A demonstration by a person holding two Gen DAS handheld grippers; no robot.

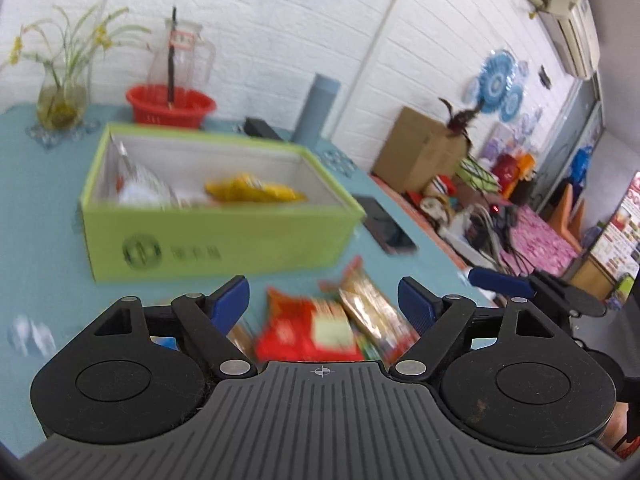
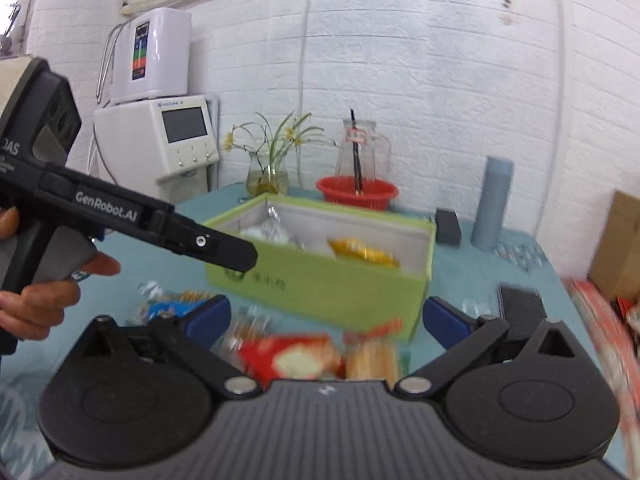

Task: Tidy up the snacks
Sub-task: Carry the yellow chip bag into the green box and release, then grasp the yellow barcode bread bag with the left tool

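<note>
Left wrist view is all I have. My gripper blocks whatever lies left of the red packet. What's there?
Observer: A blue packet, lying just left of the red packet.
Operator: Right gripper open or shut? I only see one of its fingers.
Observer: The right gripper is open and holds nothing; the red packet and an orange packet show between its fingers.
Operator: Anything beyond the vase?
Observer: Two white appliances stand against the wall, left of the vase, one stacked above the other.
</note>
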